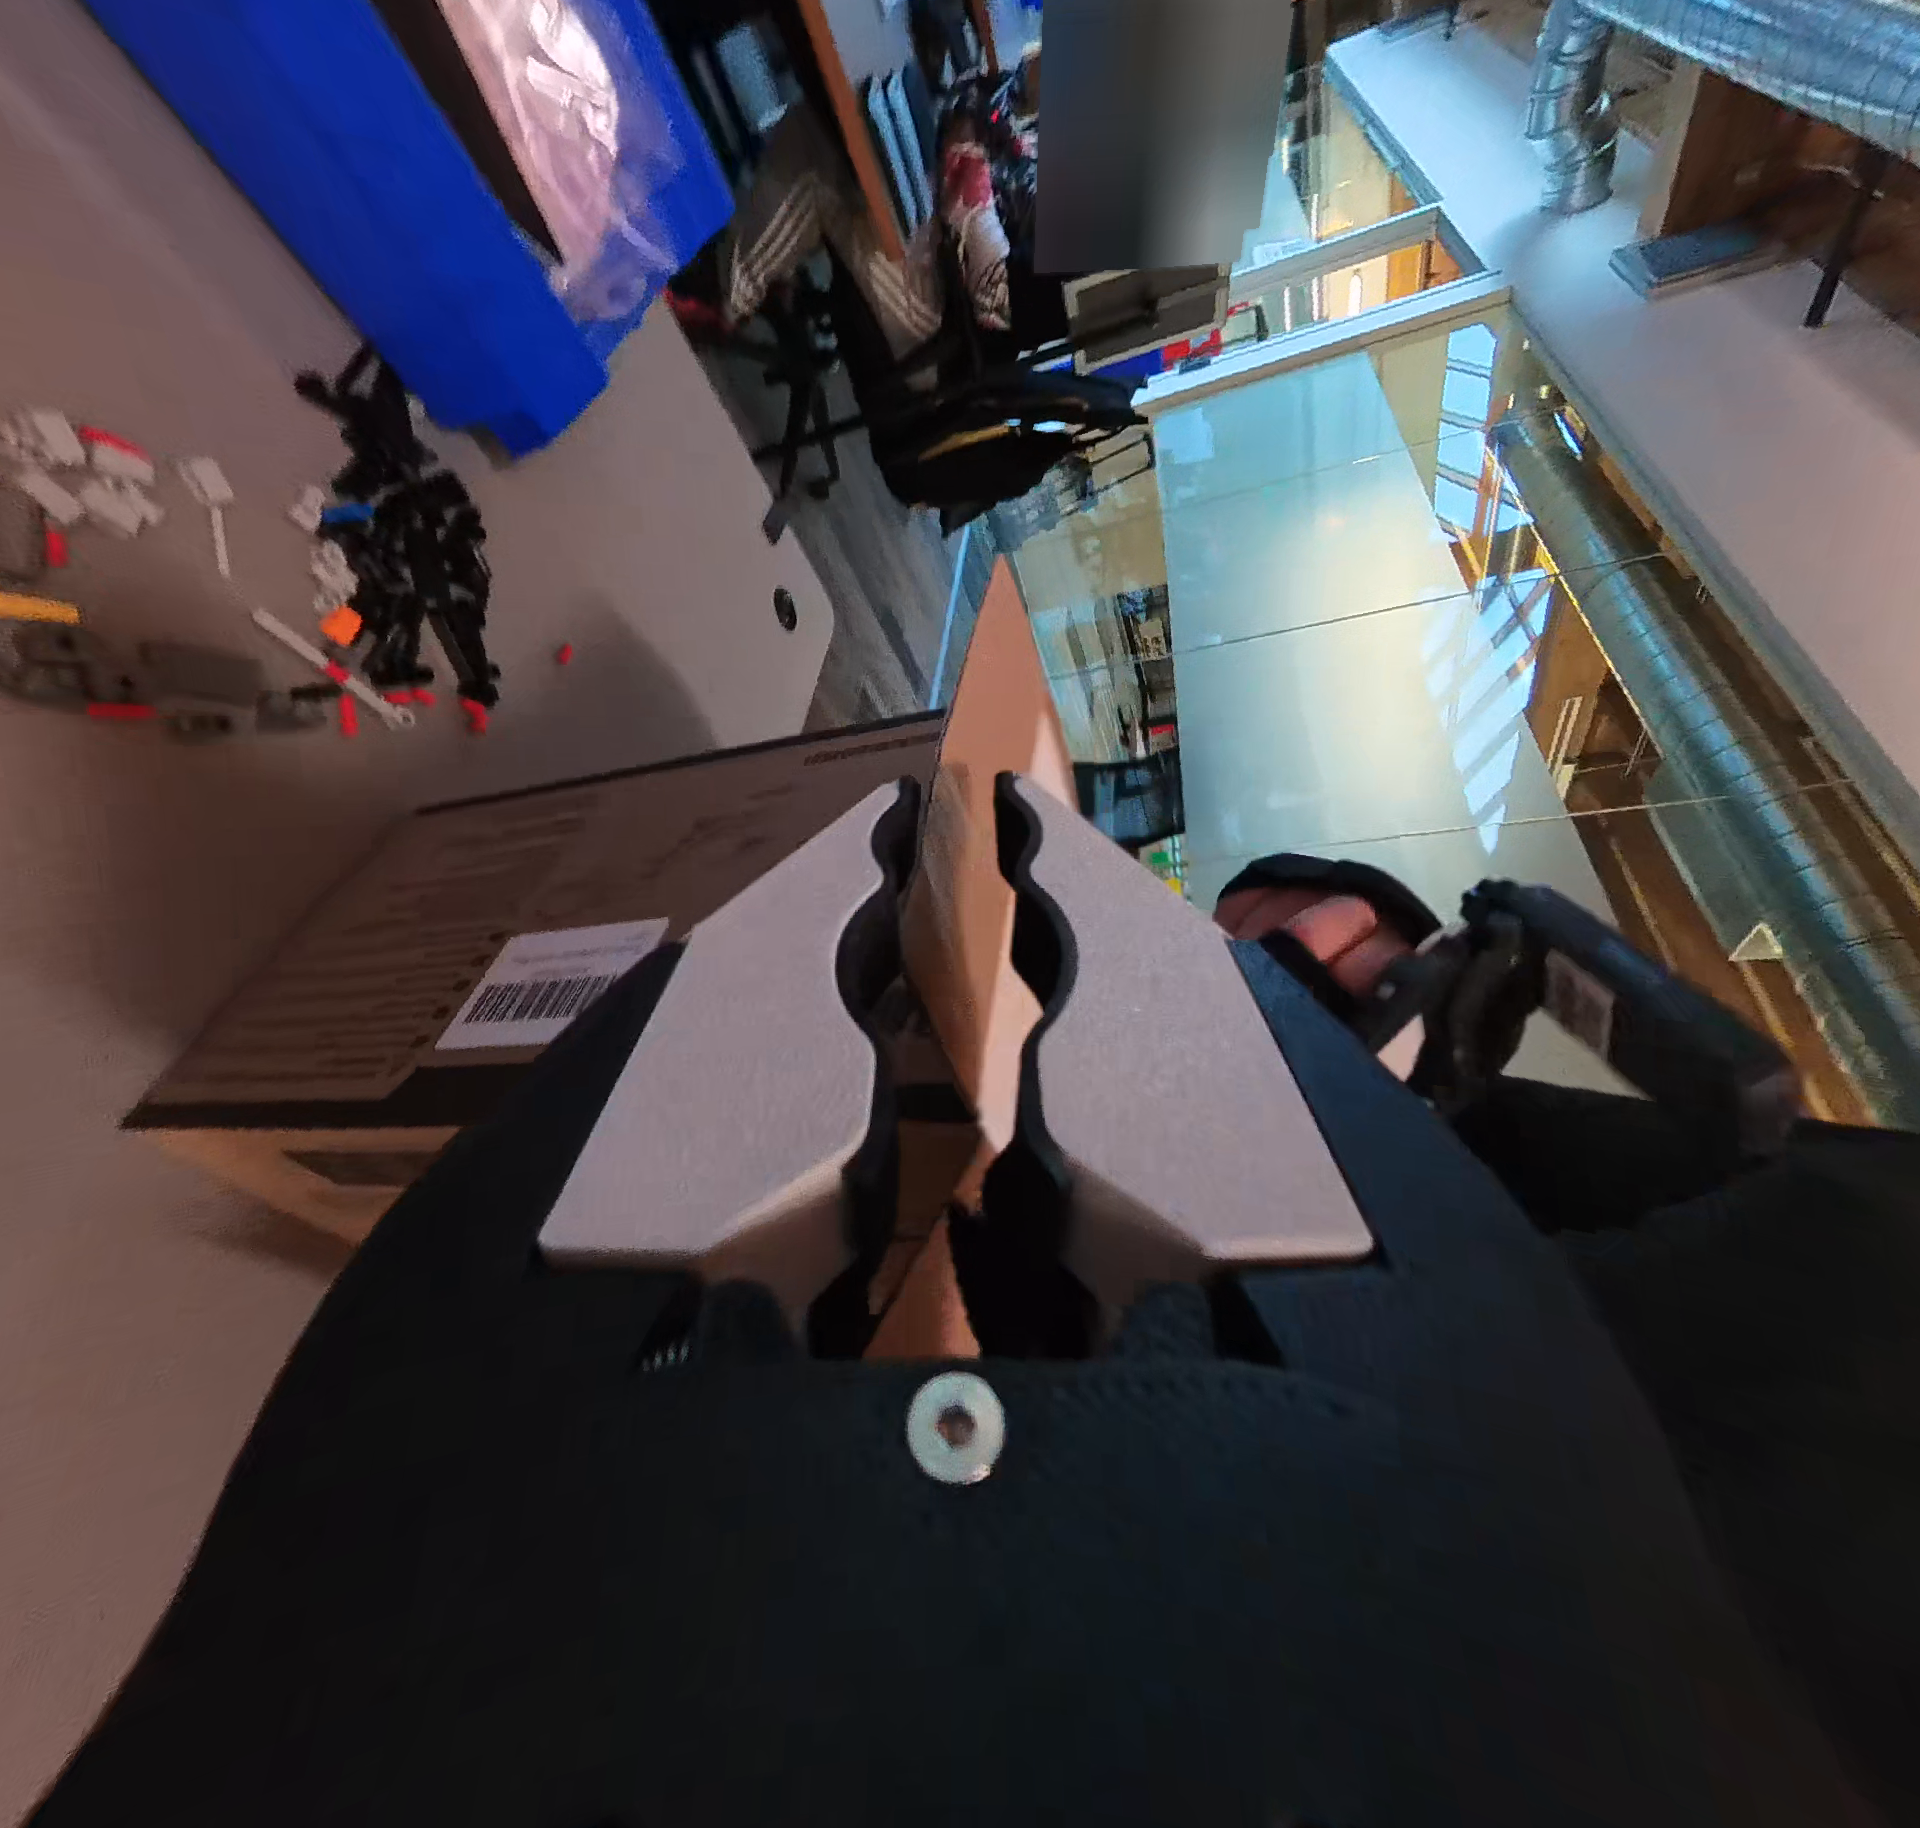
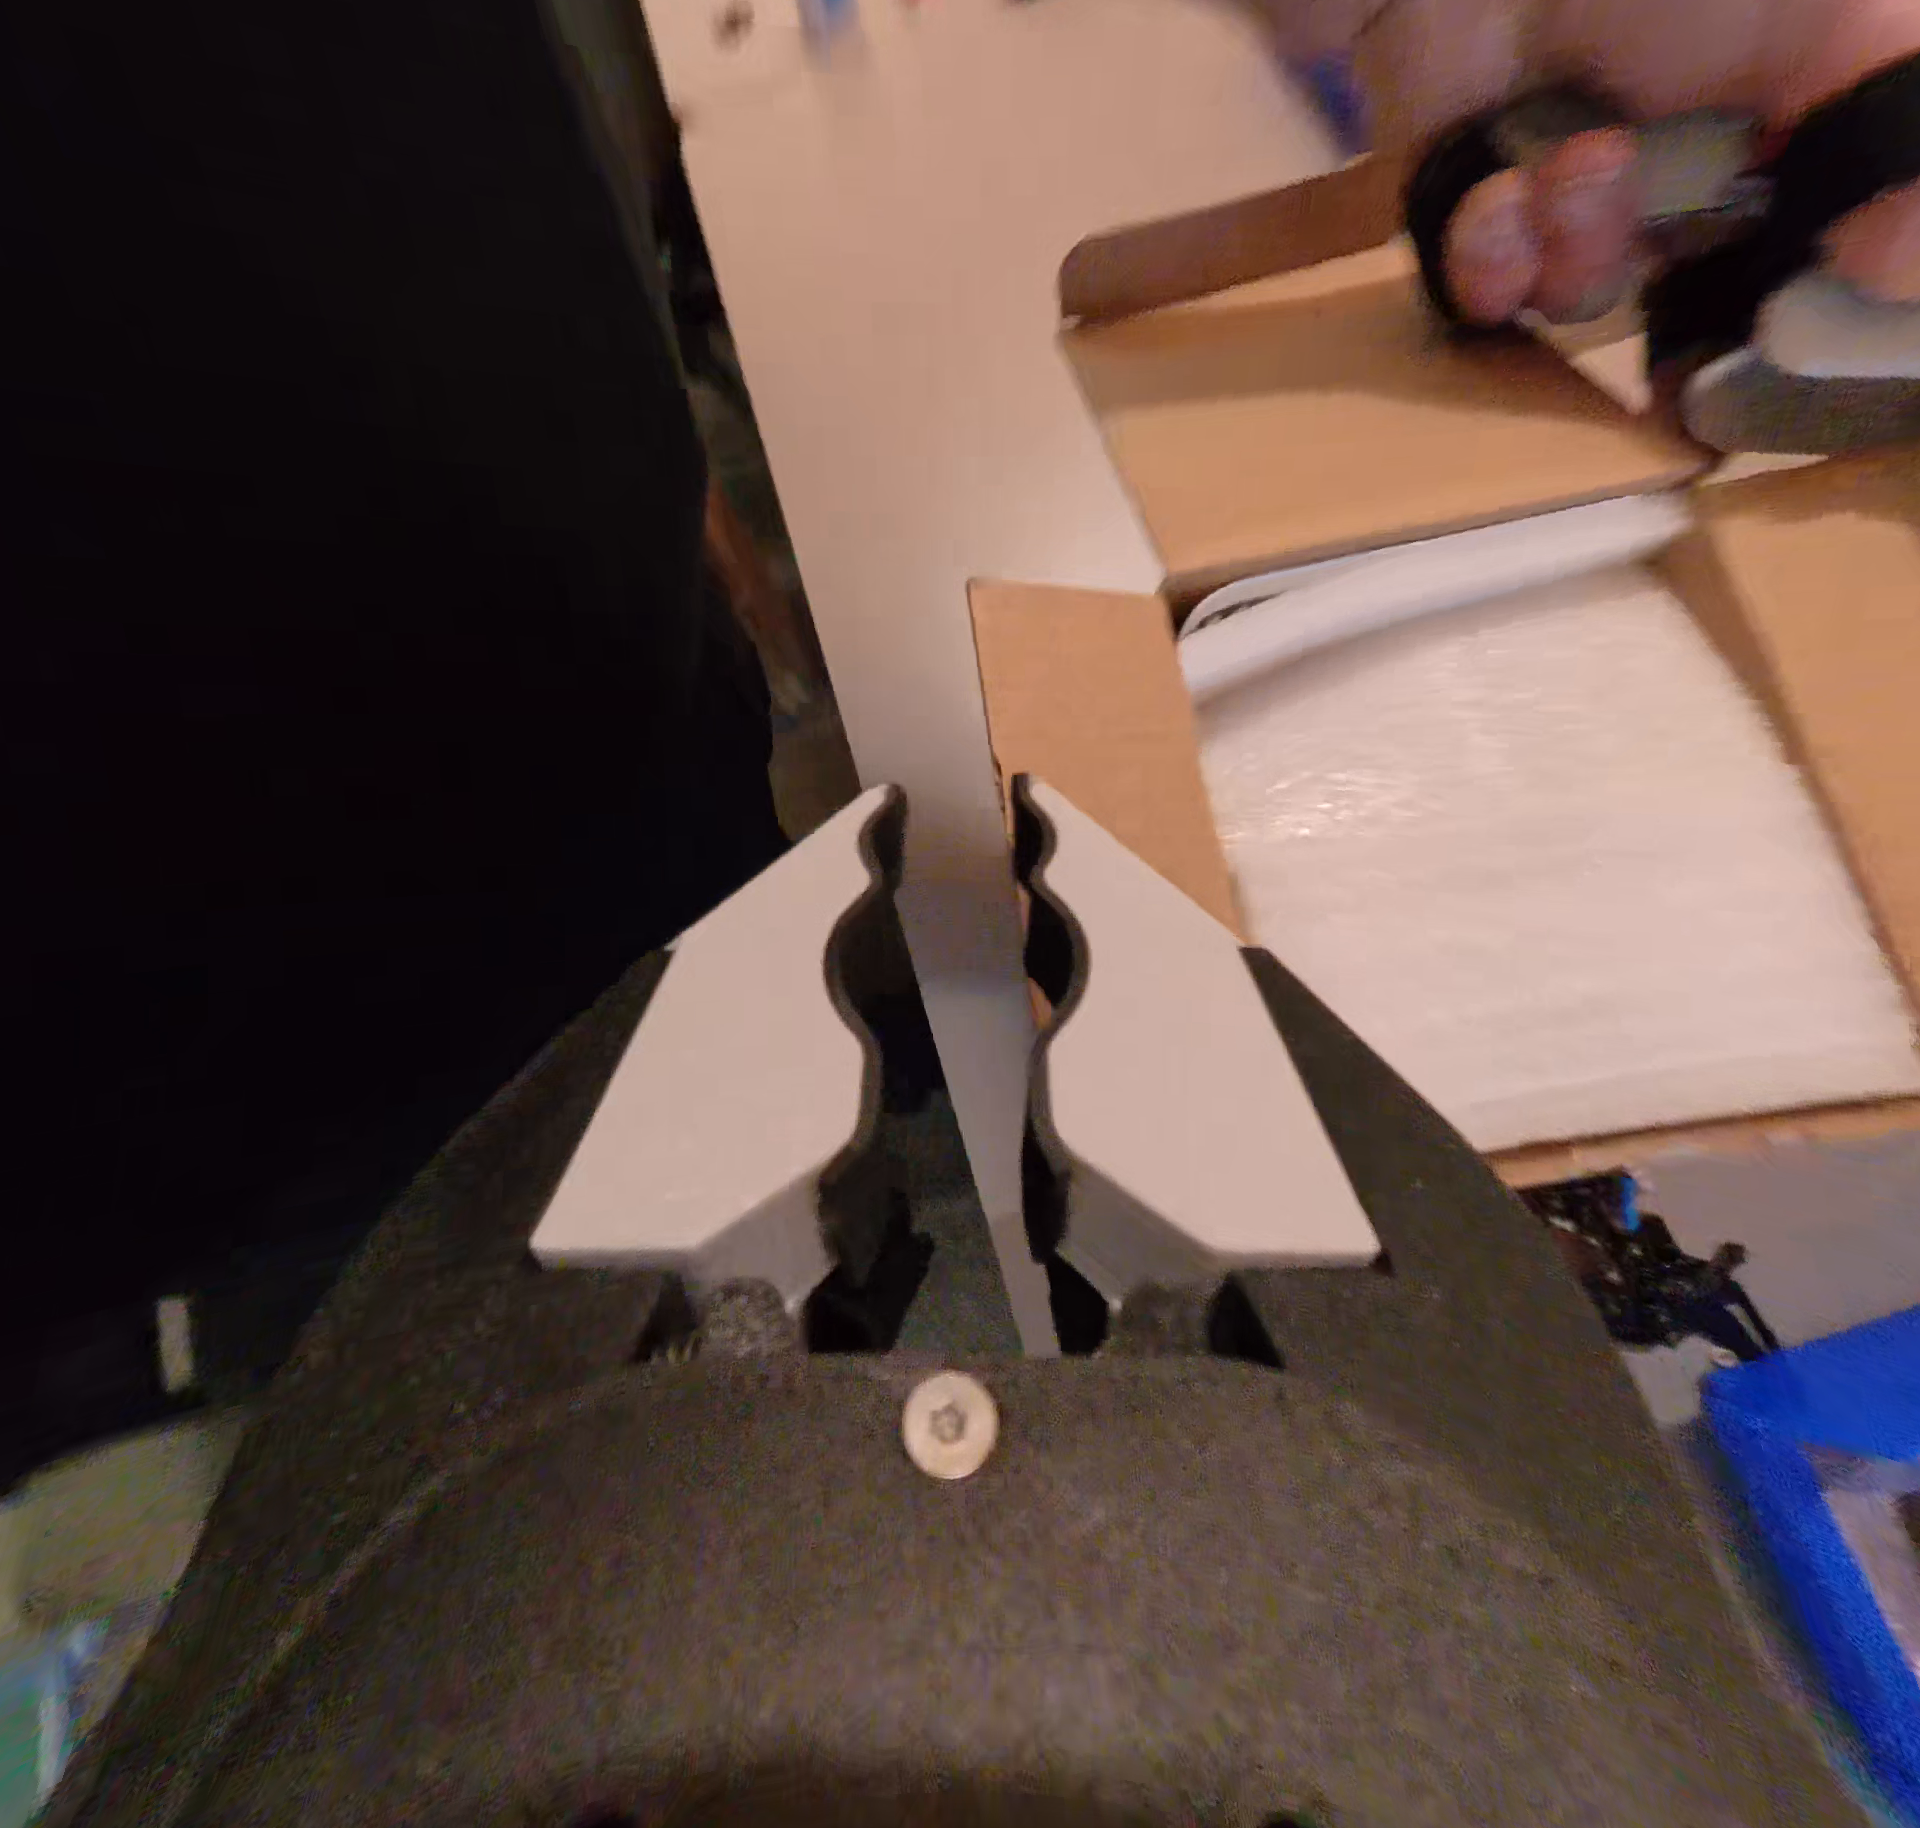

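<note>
A cardboard box [image 1: 436, 957] with a dark printed side and a white barcode label lies on the pale table [image 1: 156, 303]. My left gripper [image 1: 958, 791] is shut on one of its brown flaps [image 1: 971, 926], which stands up between the jaws. In the right wrist view the box is open, with white padded wrapping [image 2: 1538, 843] inside. There the left gripper's fingers [image 2: 1787, 396] and a hand [image 2: 1538, 220] pinch the far flap [image 2: 1351, 407]. My right gripper [image 2: 956, 802] is slightly open and empty, just left of the near flap [image 2: 1081, 708], above the table [image 2: 935, 324].
A blue bin [image 1: 364, 168] stands at the back of the table, also in the right wrist view [image 2: 1818, 1487]. A pile of small black, grey and red building parts [image 1: 405, 552] lies beside it. A person's dark clothing [image 2: 312, 531] fills the left.
</note>
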A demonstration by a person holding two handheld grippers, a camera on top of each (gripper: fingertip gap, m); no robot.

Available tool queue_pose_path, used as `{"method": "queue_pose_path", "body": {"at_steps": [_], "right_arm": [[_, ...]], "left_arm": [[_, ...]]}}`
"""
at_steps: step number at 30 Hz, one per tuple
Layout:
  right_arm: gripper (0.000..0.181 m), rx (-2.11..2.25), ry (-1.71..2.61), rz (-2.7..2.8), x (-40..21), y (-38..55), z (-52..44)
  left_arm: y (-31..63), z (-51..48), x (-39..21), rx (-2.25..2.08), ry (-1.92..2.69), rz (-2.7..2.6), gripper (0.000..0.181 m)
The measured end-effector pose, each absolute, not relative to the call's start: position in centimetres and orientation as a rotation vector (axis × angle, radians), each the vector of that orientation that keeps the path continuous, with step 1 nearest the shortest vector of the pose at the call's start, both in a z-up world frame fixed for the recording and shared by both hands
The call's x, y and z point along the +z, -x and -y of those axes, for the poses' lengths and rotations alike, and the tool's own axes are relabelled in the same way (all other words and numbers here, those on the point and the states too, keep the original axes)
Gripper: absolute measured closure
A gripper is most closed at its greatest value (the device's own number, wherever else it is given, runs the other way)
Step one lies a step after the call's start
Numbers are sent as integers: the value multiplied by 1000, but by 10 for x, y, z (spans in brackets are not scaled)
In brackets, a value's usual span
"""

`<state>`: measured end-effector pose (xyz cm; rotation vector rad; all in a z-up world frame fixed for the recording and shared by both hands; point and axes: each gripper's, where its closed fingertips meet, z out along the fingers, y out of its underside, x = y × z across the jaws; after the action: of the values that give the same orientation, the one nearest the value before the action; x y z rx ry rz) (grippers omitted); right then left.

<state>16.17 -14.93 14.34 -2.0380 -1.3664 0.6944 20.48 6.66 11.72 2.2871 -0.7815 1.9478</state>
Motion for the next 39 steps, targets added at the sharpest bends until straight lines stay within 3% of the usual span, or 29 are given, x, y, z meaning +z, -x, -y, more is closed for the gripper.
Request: {"method": "queue_pose_path", "body": {"at_steps": [1,6,12,17,21,24,30,39], "right_arm": [[156,735,2035,1283,157,-164,146],[146,668,2134,854,185,-200,107],[140,515,2281,616,172,-210,74],[127,332,2414,480,145,-217,52],[109,175,2528,395,116,-235,46],[107,193,2535,351,109,-234,45],[114,153,2558,355,102,-239,34],[143,300,2542,391,105,-245,25]], "left_arm": [[-203,-68,124,1980,-2309,813,163],[-188,-64,145,1981,-2442,1154,154],[-172,-49,183,1983,-2480,1568,154],[-171,-31,140,1468,-2483,2017,156],[-181,-22,125,1482,-2412,1988,157],[-185,-16,119,1517,-2408,1919,164],[-186,-4,110,1633,-2389,1751,177],[-180,15,112,1688,-2412,1726,169]]}}
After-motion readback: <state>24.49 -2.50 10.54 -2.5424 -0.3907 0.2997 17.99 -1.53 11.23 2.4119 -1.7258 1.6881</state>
